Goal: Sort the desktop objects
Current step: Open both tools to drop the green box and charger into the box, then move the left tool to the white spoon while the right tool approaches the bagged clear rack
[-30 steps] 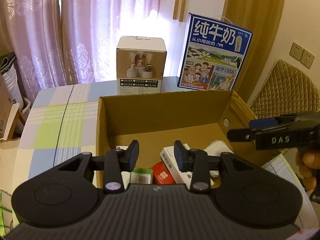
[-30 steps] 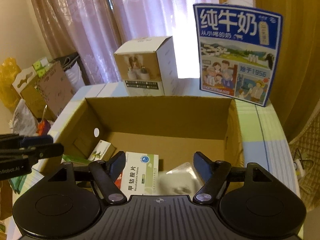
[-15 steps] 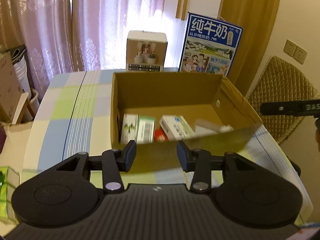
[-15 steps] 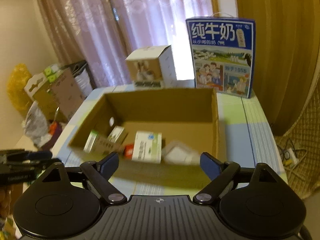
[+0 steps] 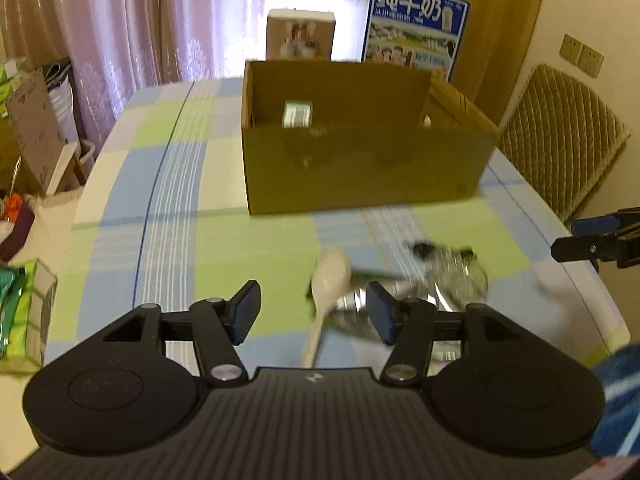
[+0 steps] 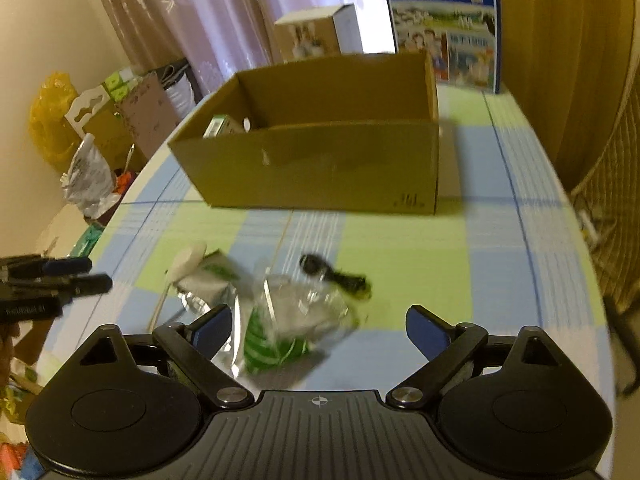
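Note:
An open cardboard box (image 5: 360, 160) (image 6: 320, 152) stands mid-table with a green-and-white packet (image 5: 297, 114) inside. In front of it lie a white spoon (image 5: 328, 280) (image 6: 184, 264), crumpled silver foil packets (image 5: 452, 276), a clear bag with green print (image 6: 288, 320) and a small black object (image 6: 332, 274). My left gripper (image 5: 312, 312) hovers over the spoon, jaws opening, nothing pressed between them. Over the bag, my right gripper (image 6: 320, 330) has wide jaws still opening and grips nothing. Each gripper shows at the edge of the other's view: right (image 5: 592, 240), left (image 6: 60, 280).
A blue milk carton (image 5: 416, 28) and a white product box (image 5: 300, 34) stand behind the cardboard box. A quilted chair (image 5: 560, 140) is at the right. Green packets (image 5: 24, 312) lie at the table's left edge. Bags and cartons (image 6: 80, 140) crowd the floor at the left.
Both grippers have drawn back from over the box to the table's near side. Their jaws stand wider. The spoon, foil packets and bag have come into view.

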A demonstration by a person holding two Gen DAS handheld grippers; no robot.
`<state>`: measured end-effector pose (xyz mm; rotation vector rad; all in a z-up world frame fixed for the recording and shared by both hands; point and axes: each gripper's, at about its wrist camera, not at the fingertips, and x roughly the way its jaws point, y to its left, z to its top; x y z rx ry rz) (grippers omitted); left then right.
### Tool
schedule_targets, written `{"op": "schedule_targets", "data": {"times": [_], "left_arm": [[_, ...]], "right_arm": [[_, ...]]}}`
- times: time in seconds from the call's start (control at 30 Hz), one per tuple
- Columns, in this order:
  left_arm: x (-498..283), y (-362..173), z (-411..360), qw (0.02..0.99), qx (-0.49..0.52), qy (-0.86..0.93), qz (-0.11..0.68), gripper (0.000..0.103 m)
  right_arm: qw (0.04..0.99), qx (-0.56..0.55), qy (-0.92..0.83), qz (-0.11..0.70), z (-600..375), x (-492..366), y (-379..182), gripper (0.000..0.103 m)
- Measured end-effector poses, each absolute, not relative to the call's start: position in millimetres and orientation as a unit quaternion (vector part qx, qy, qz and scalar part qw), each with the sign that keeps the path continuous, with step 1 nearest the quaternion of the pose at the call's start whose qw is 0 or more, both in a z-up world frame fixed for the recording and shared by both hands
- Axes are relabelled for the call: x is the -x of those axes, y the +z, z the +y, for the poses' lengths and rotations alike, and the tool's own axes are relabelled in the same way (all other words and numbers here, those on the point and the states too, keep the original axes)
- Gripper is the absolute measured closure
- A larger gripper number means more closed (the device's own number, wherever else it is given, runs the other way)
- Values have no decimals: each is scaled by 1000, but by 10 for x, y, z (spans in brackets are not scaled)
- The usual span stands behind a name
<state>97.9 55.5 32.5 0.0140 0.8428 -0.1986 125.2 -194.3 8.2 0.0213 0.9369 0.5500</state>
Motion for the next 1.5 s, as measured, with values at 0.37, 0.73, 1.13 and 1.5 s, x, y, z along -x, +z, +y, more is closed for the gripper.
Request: {"op": "schedule_targets", "data": {"times": [0.37, 0.73, 1.13, 1.5], "left_arm": [[-588, 23, 535, 902, -11, -74, 425, 33], [-618, -199, 301, 897, -55, -80, 431, 34], [-766, -282, 336, 893, -53, -86, 439, 34], [-927, -334, 392, 889, -64, -95, 443, 39]], "right_arm": [[847, 13, 253, 467, -1848, -1202, -116, 7], [846, 29, 258, 465, -1813, -1172, -140, 7], [818, 11, 290, 496, -1771, -1464, -238, 7], [806, 76, 326, 487, -1605, -1637, -385, 7]]}}
